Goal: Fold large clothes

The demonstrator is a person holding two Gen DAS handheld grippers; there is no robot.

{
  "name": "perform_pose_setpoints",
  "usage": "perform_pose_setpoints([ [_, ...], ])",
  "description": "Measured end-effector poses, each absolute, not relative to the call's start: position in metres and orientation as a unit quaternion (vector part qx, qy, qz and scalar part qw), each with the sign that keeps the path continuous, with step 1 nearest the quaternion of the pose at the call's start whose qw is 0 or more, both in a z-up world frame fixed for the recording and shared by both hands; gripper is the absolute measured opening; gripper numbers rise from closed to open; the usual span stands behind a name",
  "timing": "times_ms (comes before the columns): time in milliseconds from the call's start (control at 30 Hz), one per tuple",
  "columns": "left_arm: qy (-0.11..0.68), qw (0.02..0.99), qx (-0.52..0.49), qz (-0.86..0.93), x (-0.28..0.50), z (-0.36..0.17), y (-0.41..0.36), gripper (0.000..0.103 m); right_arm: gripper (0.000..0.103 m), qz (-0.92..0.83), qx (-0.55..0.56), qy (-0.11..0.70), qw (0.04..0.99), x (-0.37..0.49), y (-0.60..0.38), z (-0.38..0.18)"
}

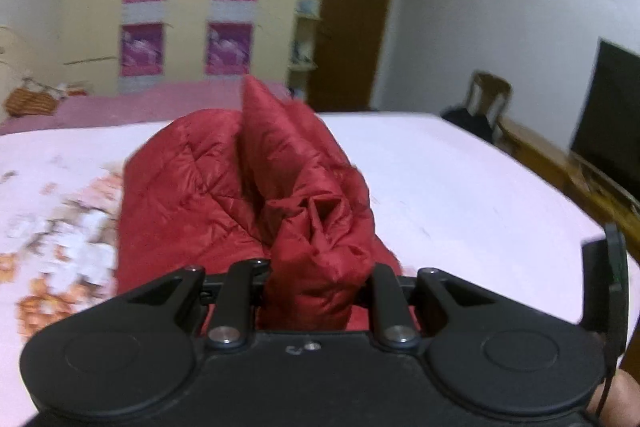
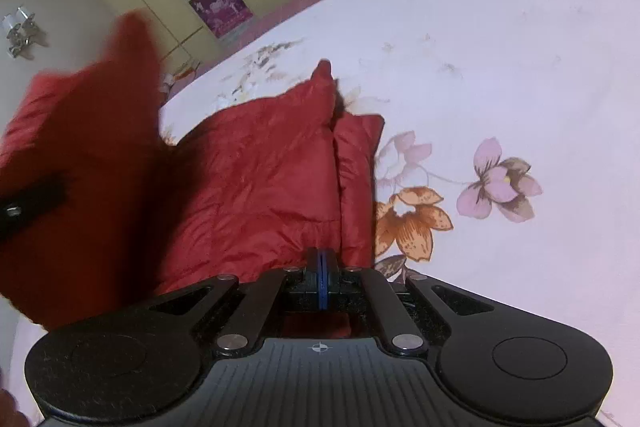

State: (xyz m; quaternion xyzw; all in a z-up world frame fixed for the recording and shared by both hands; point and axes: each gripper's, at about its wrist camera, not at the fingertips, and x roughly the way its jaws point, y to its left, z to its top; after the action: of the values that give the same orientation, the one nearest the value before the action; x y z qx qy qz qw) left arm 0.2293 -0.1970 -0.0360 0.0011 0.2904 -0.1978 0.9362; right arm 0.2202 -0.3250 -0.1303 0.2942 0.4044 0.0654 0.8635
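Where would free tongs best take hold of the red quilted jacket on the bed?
Grip the peaked fold of the red quilted jacket, coming down from above. It stands up thin off the bed, while the rest lies flat and puffy.

A bed point(image 1: 460, 179) under a pale floral sheet fills the room; behind it stand a cream wardrobe point(image 1: 188, 11) with purple panels, a brown door point(image 1: 356, 27), a chair point(image 1: 490, 95) and a dark television point(image 1: 612, 135).
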Motion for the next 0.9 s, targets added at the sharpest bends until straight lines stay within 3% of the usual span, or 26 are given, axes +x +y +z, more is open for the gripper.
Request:
perform_pose_setpoints([
  [167,0.344,0.912,0.044,-0.219,0.240,-0.070,-0.232,0.018,0.000,0.082,0.325,0.411,0.848,0.225,-0.335,-0.140],
  [267,0.364,0.901,0.068,-0.228,0.246,-0.081,-0.241,0.028,0.000,0.092,0.349,0.406,0.840,0.223,-0.346,-0.141],
  [400,0.378,0.879,0.031,-0.288,0.245,-0.085,-0.238,0.079,0.000,0.083,0.411,0.388,0.821,0.215,-0.371,-0.143],
  [433,0.380,0.877,0.024,-0.293,0.244,-0.085,-0.236,0.081,0.000,0.075,0.416,0.385,0.821,0.214,-0.378,-0.142],
  [467,0.384,0.872,0.019,-0.302,0.243,-0.086,-0.233,0.082,0.015,0.062,0.417,0.381,0.823,0.212,-0.384,-0.140],
  [500,0.386,0.868,0.015,-0.311,0.242,-0.083,-0.228,0.082,0.039,0.054,0.419,0.374,0.826,0.209,-0.391,-0.136],
  [533,0.383,0.868,0.004,-0.317,0.240,-0.076,-0.220,0.077,0.080,0.047,0.420,0.352,0.835,0.204,-0.398,-0.131],
  [600,0.375,0.871,-0.022,-0.316,0.238,-0.059,-0.201,0.073,0.081,0.057,0.416,0.327,0.847,0.200,-0.409,-0.115],
  [633,0.365,0.875,-0.037,-0.315,0.237,-0.049,-0.187,0.072,0.078,0.061,0.413,0.323,0.849,0.203,-0.411,-0.110],
  [667,0.349,0.885,-0.052,-0.305,0.235,-0.041,-0.172,0.072,0.066,0.069,0.408,0.317,0.853,0.206,-0.412,-0.102],
  [733,0.325,0.900,-0.072,-0.282,0.241,-0.031,-0.143,0.067,0.058,0.087,0.397,0.303,0.862,0.216,-0.410,-0.088],
  [800,0.308,0.919,-0.076,-0.234,0.262,-0.032,-0.114,0.063,0.058,0.103,0.372,0.296,0.874,0.233,-0.401,-0.074],
  [833,0.309,0.924,-0.082,-0.210,0.274,-0.037,-0.102,0.056,0.058,0.109,0.356,0.297,0.879,0.243,-0.394,-0.067],
  [900,0.317,0.925,-0.110,-0.176,0.302,-0.050,-0.075,0.055,0.058,0.122,0.328,0.306,0.886,0.265,-0.379,-0.055],
])
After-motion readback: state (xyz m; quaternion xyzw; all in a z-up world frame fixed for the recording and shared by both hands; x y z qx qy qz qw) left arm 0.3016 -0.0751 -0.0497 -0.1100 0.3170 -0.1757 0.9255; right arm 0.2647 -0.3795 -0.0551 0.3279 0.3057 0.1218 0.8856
